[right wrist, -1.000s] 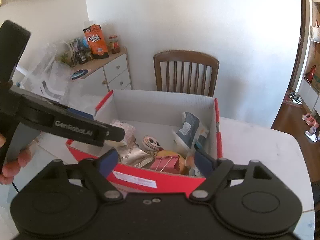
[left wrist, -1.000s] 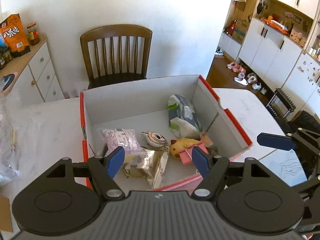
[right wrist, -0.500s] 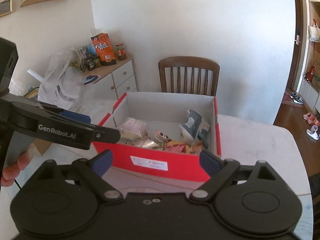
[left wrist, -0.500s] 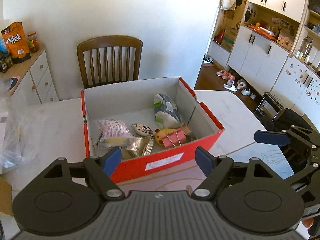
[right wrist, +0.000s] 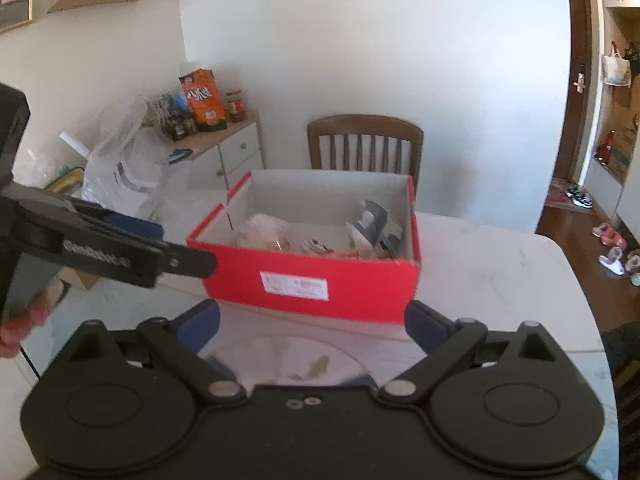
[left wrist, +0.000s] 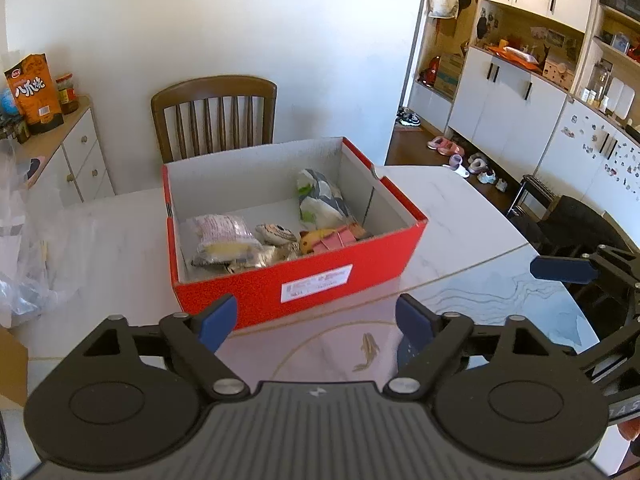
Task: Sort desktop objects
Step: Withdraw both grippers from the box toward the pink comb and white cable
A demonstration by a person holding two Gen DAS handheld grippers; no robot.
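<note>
Since the white marble-patterned desk (left wrist: 460, 216) lies bare around it, sorting looks nearly finished: the open red cardboard box (left wrist: 304, 280) at mid-desk holds the grey-and-green snack pouch (left wrist: 320, 196), the pink-printed wrapped bun (left wrist: 224, 232) and the yellow plush toy with pink clip (left wrist: 324, 240).

Left gripper (left wrist: 316, 320) and right gripper (right wrist: 312, 320): jaws opening, nothing between them, both short of the box.

Surroundings: brown wooden chair (left wrist: 214, 116) behind, crumpled clear plastic bags (right wrist: 120, 172) at desk's edge. Nothing obstructs.
</note>
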